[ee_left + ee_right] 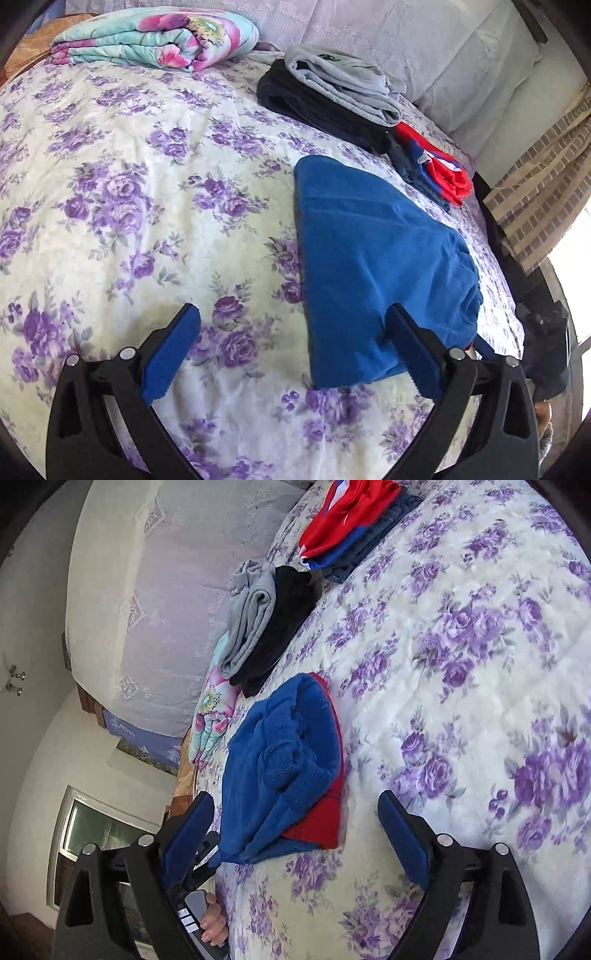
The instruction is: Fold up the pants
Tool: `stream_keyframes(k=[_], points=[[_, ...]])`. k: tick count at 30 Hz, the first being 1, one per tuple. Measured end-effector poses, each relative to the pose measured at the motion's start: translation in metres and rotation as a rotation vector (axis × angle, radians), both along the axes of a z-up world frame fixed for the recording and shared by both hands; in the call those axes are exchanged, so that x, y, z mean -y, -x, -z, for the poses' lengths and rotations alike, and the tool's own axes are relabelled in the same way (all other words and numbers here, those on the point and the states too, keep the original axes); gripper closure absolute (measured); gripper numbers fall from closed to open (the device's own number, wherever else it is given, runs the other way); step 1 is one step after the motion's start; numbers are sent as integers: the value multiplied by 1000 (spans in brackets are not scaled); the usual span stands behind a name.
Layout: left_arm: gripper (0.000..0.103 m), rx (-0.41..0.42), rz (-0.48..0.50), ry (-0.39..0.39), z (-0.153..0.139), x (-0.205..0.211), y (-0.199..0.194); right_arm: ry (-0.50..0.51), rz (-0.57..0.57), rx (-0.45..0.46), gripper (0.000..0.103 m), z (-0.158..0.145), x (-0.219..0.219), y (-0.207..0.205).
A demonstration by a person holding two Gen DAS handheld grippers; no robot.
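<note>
The blue pants (373,258) lie folded in a compact bundle on the floral bedspread (147,206). In the right wrist view the blue pants (288,760) show a red lining at one edge. My left gripper (291,332) is open, just above the bedspread, with its right finger over the near edge of the pants. My right gripper (295,819) is open and empty, hovering over the near end of the pants. Neither gripper holds any cloth.
Folded grey and black garments (332,99) and a red and blue garment (436,166) lie beyond the pants. A folded floral blanket (155,40) lies at the far left, near pillows (461,70). The other gripper (546,347) and the bed edge show at the right.
</note>
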State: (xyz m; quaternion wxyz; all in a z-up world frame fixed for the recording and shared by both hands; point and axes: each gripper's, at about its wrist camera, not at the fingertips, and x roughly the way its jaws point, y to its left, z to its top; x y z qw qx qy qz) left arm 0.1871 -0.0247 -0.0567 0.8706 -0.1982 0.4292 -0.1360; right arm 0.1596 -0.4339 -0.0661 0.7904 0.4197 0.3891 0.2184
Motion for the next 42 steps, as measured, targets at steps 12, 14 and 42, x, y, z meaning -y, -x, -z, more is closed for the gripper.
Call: stream_keyframes(k=[12, 14, 42], points=[[5, -65, 151, -11, 8, 41, -52, -22, -172, -143, 5, 9, -24, -45], [5, -58, 164, 4, 9, 43, -59, -17, -190, -158, 4, 10, -29, -54], [18, -44, 291, 232, 18, 40, -83, -19, -182, -15, 53, 22, -25, -64]])
